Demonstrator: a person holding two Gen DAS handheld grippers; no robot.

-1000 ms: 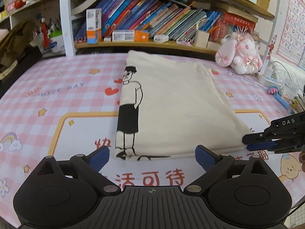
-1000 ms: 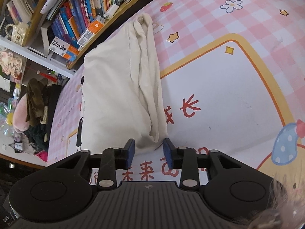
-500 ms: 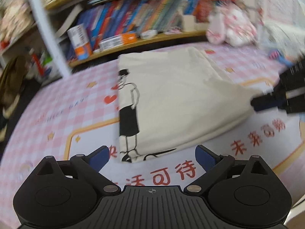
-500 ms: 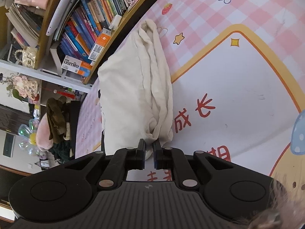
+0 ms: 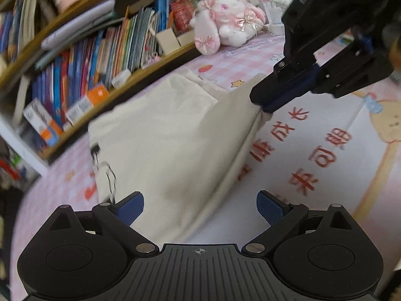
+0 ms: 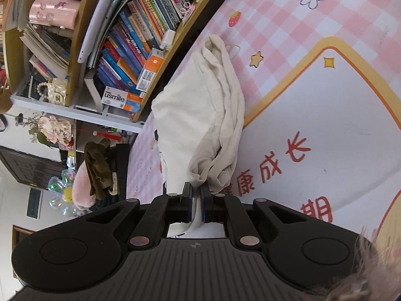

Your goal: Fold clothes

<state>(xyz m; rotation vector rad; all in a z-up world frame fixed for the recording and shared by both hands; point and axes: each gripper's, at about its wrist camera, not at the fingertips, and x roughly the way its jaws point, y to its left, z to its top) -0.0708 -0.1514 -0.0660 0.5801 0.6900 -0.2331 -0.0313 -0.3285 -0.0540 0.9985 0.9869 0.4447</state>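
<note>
A cream T-shirt with a black cartoon figure print lies folded on the pink checked mat. My right gripper is shut on the shirt's near right corner, and cloth bunches up just beyond its blue pads. In the left wrist view that same right gripper holds the corner lifted off the mat, so the shirt's right edge hangs in a slope. My left gripper stands open and tilted over the shirt's near edge, with cloth lying between and below its fingers, untouched.
A wooden bookshelf full of books runs along the mat's far side, with a pink plush rabbit at its right end. Dark clothing is piled off the mat to the left. Bare mat lies right of the shirt.
My right gripper closed on the shirt's corner and raised it. My left gripper rolled and moved over toward the shirt's near right edge, staying open.
</note>
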